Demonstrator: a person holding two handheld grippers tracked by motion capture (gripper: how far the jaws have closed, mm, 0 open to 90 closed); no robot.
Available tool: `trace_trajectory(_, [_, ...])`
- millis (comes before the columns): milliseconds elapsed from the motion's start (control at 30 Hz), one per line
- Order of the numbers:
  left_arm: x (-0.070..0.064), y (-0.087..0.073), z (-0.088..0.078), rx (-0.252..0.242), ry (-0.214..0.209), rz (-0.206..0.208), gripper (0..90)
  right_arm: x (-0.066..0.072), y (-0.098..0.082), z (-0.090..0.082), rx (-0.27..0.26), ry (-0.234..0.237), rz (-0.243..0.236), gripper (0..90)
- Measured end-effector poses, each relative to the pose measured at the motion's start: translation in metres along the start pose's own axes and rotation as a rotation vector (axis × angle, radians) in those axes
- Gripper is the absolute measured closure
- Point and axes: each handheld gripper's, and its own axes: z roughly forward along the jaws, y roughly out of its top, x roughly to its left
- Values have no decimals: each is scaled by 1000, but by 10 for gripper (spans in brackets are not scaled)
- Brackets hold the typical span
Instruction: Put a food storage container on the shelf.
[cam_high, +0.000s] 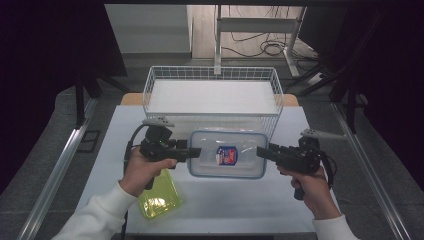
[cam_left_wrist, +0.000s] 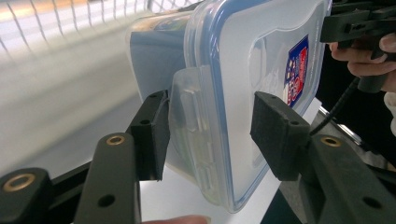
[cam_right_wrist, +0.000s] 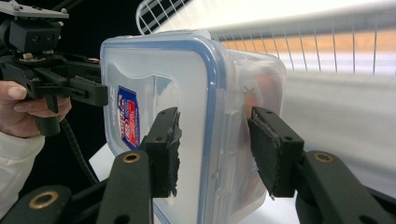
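Both grippers — left, right — jaws apart, straddling the lidded container's ends

A lab or test workspace. Dark curtains flank the white table. Loose cables cross the floor behind

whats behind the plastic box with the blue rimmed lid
A white wire basket stands right behind the plastic box, with a white sheet lining its bottom. The box covers the basket's lower front wires.

Wire basket blurred; yellow bag partly hidden under left forearm
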Motion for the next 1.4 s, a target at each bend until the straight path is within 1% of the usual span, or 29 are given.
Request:
trace_trajectory(67, [0,8,-7,-16,8,3,488,4,11,1,-8,2,-16,535])
trace_trajectory(100, [0,8,-7,-16,8,3,487,4,11,1,-8,2,-16,535])
trace_trajectory(133, [2,13,-11,-23,10,7,487,8,23,3,-19,2,-38,535])
trace_trajectory(200, [5,26,-20,-44,20,15,487,11,36,5,-23,3,-52,536])
trace_trajectory(267, [7,30,-22,-49,25,17,486,12,48,9,-24,7,-63,536])
trace_trajectory(300, [8,35,-24,-54,33,22,486,12,48,9,-24,7,-63,536])
trace_trajectory(400, [17,48,-29,-58,45,29,484,10,65,18,-27,10,-72,536])
trace_trajectory(467, [24,54,-30,-63,46,25,484,8,79,27,-27,10,-80,537])
trace_trajectory(500, [27,56,-30,-65,47,25,484,8,79,27,-27,10,-80,537])
trace_trajectory(533, [33,62,-32,-71,49,24,484,6,88,33,-22,8,-87,538])
trace_trajectory(567, [33,62,-32,-71,49,24,483,6,88,33,-22,8,-87,538])
trace_trajectory(667, [42,71,-31,-80,52,21,484,1,104,43,-23,6,-92,548])
trace_trajectory(733, [47,80,-27,-58,64,34,494,-1,110,46,-32,-27,-92,574])
trace_trajectory(767, [47,80,-27,-58,64,34,496,-1,110,46,-32,-27,-92,574])
trace_trajectory(800, [50,84,-25,-60,65,32,497,-8,117,51,-33,-38,-90,579])
trace_trajectory(833, [56,86,-22,-79,70,9,497,-8,117,51,-33,-38,-90,579])
trace_trajectory(867, [71,90,-14,-83,36,-61,496,-20,119,62,-46,-59,-46,584])
trace_trajectory(900, [71,90,-14,-83,36,-61,495,-20,119,62,-46,-59,-46,584])
trace_trajectory(967, [83,96,-14,-139,20,-114,493,-27,122,68,-69,-49,-13,585])
trace_trajectory(1067, [91,105,-13,-152,16,-149,495,-30,128,73,-68,-46,7,586])
trace_trajectory(1100, [91,107,-13,-148,23,-140,496,-30,132,74,-63,-52,9,586])
trace_trajectory(1133, [91,109,-13,-155,35,-141,540,-29,137,75,-63,-62,9,595])
trace_trajectory(1167, [90,112,-13,-159,60,-137,540,-29,137,75,-63,-62,9,595])
trace_trajectory(1200, [89,116,-11,-145,88,-122,550,-27,140,77,-49,-72,6,580])
trace_trajectory(1233, [94,119,-10,-138,84,-137,548,-26,142,80,-29,-98,6,575])
trace_trajectory(1267, [98,119,-7,-148,80,-165,548,-31,144,83,-33,-91,34,574])
trace_trajectory(1300, [100,118,-4,-162,89,-180,545,-35,143,86,-42,-86,62,572])
trace_trajectory(1333, [101,118,1,-163,130,-168,540,-39,143,89,-46,-88,86,568])
trace_trajectory(1400, [106,119,7,-152,171,-175,537,-46,141,98,-44,-106,135,556])
